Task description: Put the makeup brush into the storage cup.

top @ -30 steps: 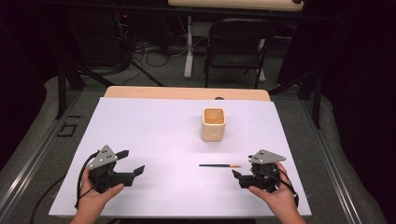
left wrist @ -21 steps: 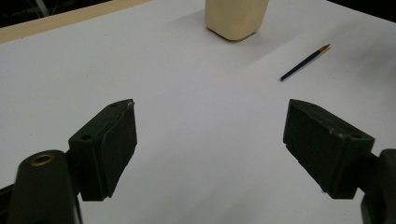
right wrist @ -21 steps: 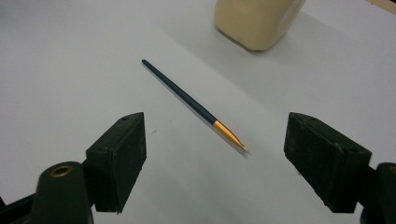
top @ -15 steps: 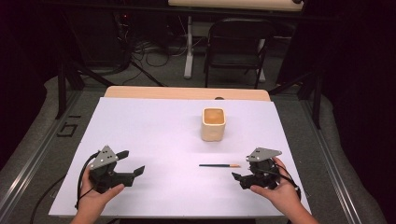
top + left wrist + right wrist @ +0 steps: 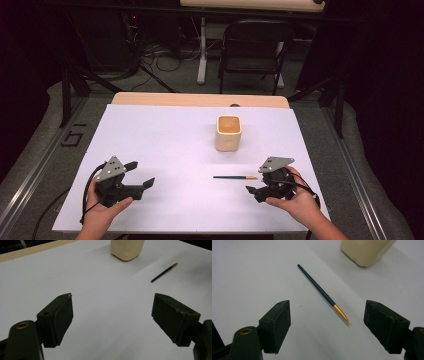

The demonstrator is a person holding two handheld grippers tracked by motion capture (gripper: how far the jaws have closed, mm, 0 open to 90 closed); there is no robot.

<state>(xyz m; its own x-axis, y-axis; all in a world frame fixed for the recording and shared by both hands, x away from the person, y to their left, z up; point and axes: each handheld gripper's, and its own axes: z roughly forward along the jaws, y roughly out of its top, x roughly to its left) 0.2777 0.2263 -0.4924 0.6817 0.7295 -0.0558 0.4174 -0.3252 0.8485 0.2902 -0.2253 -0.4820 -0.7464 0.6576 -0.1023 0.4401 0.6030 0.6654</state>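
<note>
Slightly lower and closer to the person than half a second ago, the right gripper (image 5: 255,189) has eased back toward the near edge of the table (image 5: 165,145), while the left gripper (image 5: 145,184) sits where it was.

Nearest the person, both hands rest low over the white tabletop. The left gripper's jaws stand wide apart over bare surface, pointing across toward the middle, apparently just waiting. The right gripper's jaws are likewise spread wide with nothing between them; in the right gripper view they frame the paintbrush (image 5: 322,293), whose pale tip lies just ahead of the gap. That alignment reads as lining up for a pick, with the brush's orange ferrule end the likeliest place to close on.

The paintbrush lies flat on the table, just in front of the right gripper and not touching it, its dark handle running away to the left in the high view. It is well apart from the left gripper.

Farther back stands a cream cup (image 5: 228,133), upright and open-topped, beyond the brush and clear of it; it looks like the place where the brush would go.
</note>
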